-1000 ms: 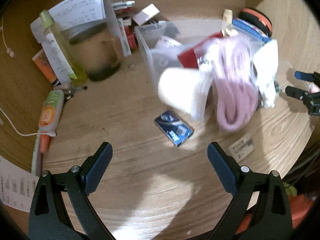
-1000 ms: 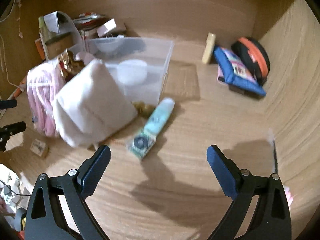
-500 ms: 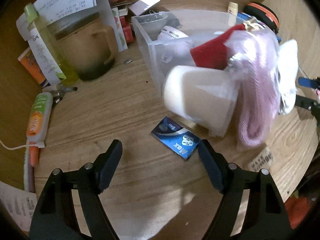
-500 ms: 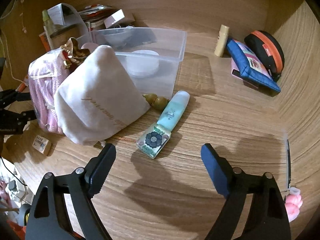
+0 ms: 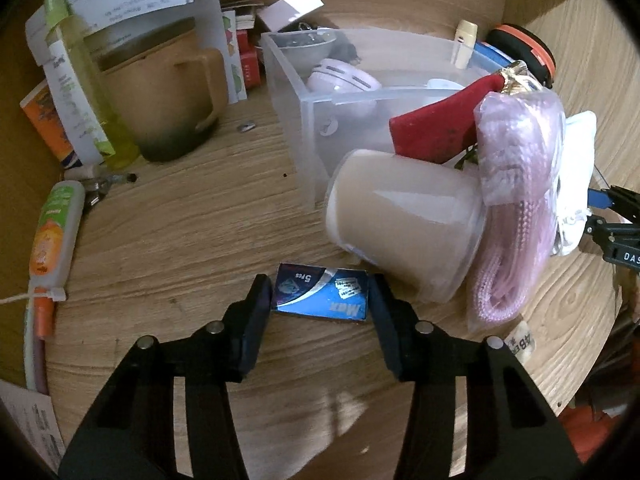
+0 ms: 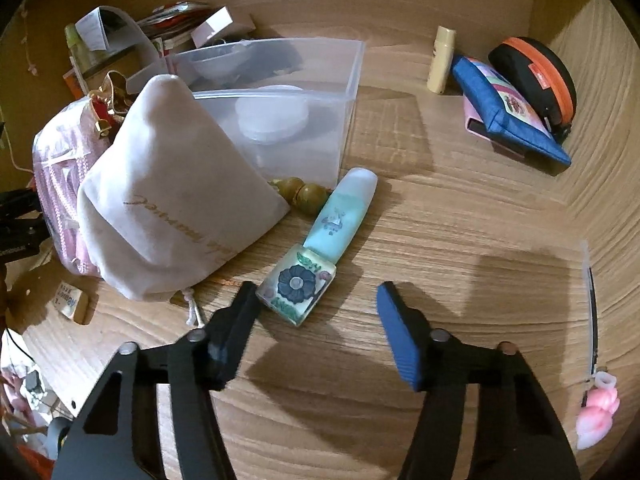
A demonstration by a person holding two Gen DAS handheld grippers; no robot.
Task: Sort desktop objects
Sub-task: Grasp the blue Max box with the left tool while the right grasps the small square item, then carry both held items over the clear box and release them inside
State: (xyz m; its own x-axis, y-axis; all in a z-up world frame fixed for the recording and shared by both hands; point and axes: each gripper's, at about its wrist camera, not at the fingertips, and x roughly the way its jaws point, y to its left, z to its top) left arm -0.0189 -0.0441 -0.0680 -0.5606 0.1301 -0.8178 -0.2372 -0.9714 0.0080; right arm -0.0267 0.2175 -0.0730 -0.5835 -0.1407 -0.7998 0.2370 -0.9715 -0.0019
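Left wrist view: the clear bin (image 5: 304,120) stands behind a tipped cup (image 5: 404,232); the blue packet (image 5: 320,298) lies flat on the table (image 5: 180,240), bracketed by your left gripper (image 5: 320,300), jaws narrowed, seemingly touching. Squeeze evenly. Your right gripper (image 6: 316,300) hangs open, empty.

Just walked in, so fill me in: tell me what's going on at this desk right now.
A person is sorting desk clutter with a gripper in each hand. The left gripper has its fingers on either side of a small blue box lying on the desk; whether they grip it yet is unclear. The right gripper is open, low beside a flower-printed tube. A clear bin stands behind.
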